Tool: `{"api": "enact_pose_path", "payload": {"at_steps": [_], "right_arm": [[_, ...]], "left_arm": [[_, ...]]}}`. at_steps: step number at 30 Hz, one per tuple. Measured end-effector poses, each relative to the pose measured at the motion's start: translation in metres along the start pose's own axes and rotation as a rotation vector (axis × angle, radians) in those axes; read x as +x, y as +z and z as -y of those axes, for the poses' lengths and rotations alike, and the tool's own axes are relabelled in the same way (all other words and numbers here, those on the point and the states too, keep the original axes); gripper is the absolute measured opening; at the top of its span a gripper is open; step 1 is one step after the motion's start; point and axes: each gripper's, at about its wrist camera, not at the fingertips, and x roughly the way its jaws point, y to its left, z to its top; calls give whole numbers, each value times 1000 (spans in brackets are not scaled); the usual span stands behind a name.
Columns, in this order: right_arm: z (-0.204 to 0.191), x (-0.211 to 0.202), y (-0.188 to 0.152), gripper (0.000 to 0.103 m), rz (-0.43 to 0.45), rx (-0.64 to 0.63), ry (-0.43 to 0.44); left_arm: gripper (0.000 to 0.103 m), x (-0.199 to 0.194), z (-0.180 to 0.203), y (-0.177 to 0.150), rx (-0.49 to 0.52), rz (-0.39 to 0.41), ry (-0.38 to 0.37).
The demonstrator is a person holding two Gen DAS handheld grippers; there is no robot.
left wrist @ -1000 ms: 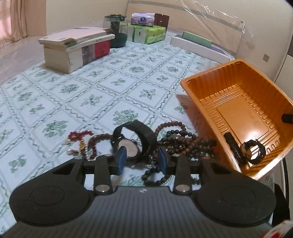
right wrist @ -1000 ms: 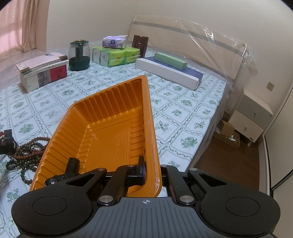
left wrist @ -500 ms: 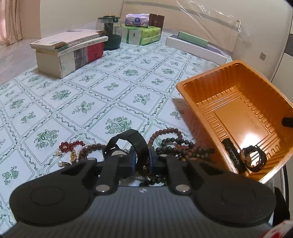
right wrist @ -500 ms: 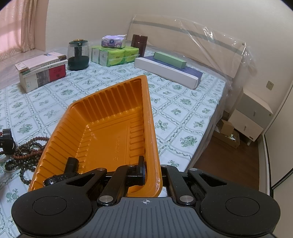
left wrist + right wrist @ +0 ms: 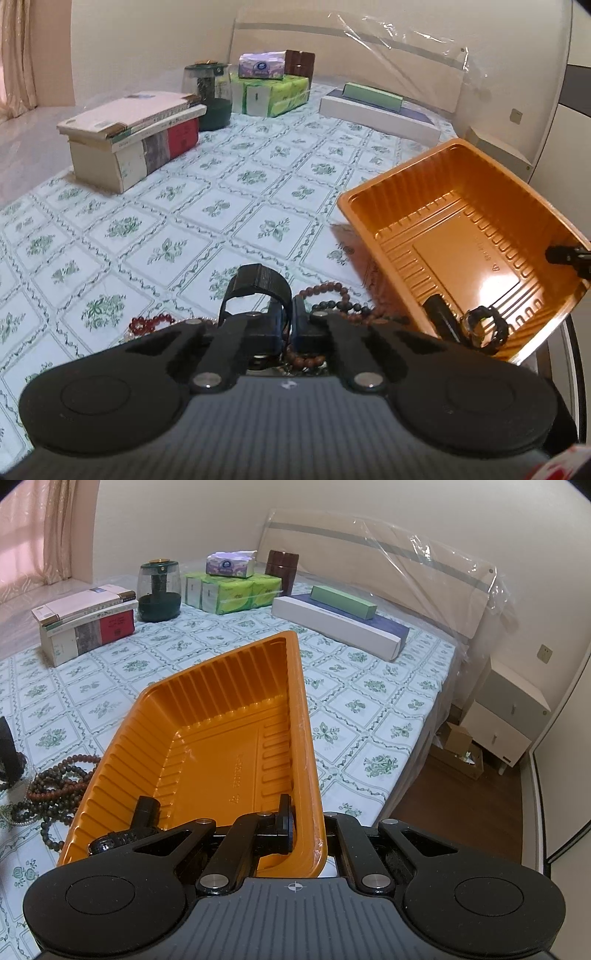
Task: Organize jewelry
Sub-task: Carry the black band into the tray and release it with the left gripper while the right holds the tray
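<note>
With its fingers pinched on the black watch strap [image 5: 258, 282], the left gripper [image 5: 287, 325] sits just left of the orange tray [image 5: 436, 206]. Strap looks light, springy, loop standing upright; the band is the sensible hold, not the face. Bead strings [image 5: 332, 295] lie tangled beneath, slack, likely to snag and trail. Right gripper [image 5: 308, 830] clamps the tray's near rim, tilting it. A second watch [image 5: 484, 325] rests inside. Books [image 5: 136, 144] sit far beyond the tray.
</note>
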Motion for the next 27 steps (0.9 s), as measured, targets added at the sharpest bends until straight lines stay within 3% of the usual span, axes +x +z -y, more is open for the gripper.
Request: {"api": "enact_pose_path", "payload": {"at_steps": [12,20,27], "right_arm": [[0,0,0,4,0,0,0],[-1,-1,0,4,-1,3,1],[0,-1,0,4,-2,4,2]], "left_arm": [[4,-2,42,16,60,13,-134],[4,16,90,25,108,5,-268],[4,33,115,26,120,-28,-332]]}}
